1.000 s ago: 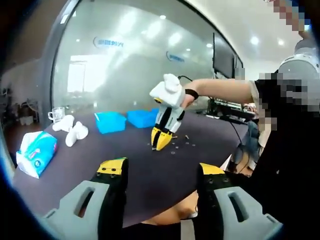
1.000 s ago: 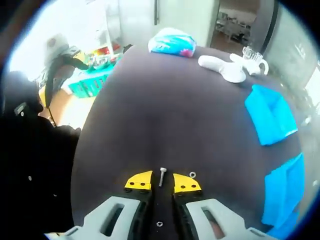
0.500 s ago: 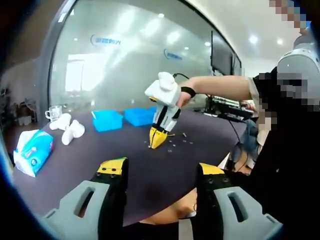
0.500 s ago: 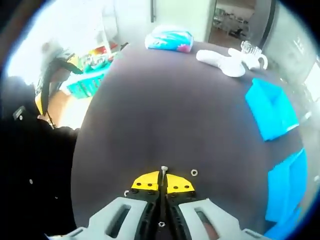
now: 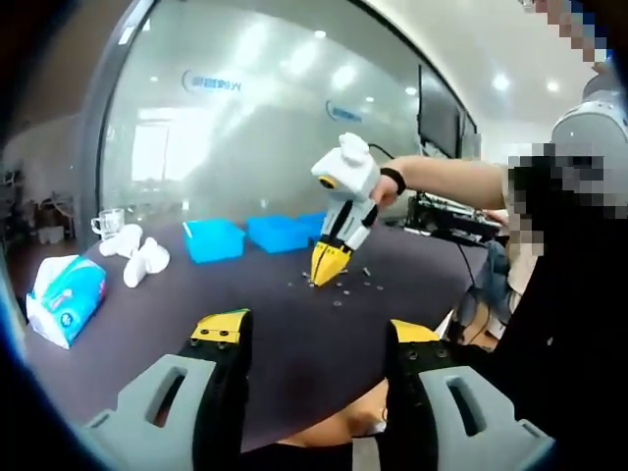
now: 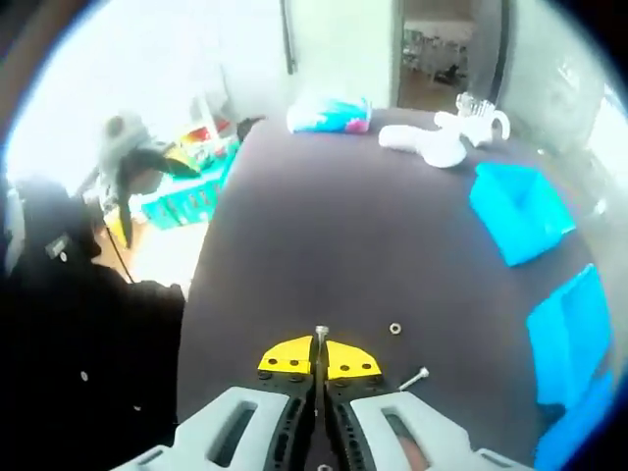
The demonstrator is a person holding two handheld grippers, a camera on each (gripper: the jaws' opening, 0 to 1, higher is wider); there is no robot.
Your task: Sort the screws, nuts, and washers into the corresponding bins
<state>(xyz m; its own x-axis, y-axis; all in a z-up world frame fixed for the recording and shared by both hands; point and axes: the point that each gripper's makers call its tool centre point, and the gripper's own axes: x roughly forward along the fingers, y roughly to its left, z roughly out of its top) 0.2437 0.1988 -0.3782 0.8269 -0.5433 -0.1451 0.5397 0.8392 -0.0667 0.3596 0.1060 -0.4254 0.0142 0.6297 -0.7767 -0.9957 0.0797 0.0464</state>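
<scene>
My right gripper (image 6: pixel 320 355) is shut on a small silver screw (image 6: pixel 321 334), whose head sticks out past the yellow fingertips, held a little above the dark table (image 6: pixel 324 235). A washer or nut (image 6: pixel 394 329) and another screw (image 6: pixel 414 377) lie on the table just to the right. In the left gripper view the right gripper (image 5: pixel 328 269) hangs tip-down over several loose small parts (image 5: pixel 345 290). My left gripper (image 5: pixel 314 334) stands open at the table's near edge with nothing between its jaws. Blue bins (image 6: pixel 515 211) (image 6: pixel 569 334) stand along the right; the blue bins (image 5: pixel 216 238) (image 5: pixel 280 233) also appear at the table's far side.
A tissue pack (image 6: pixel 329 115) (image 5: pixel 64 292), white objects (image 6: pixel 422 142) (image 5: pixel 137 260) and a glass mug (image 6: pixel 481 108) sit at the far end of the table. A green basket (image 6: pixel 182 201) is on the floor past the left edge. A person (image 5: pixel 559 294) stands at the right.
My right gripper has shut on the screw and lifted it off the table, shifting rightward in the left gripper view. The left gripper has stayed open and still.
</scene>
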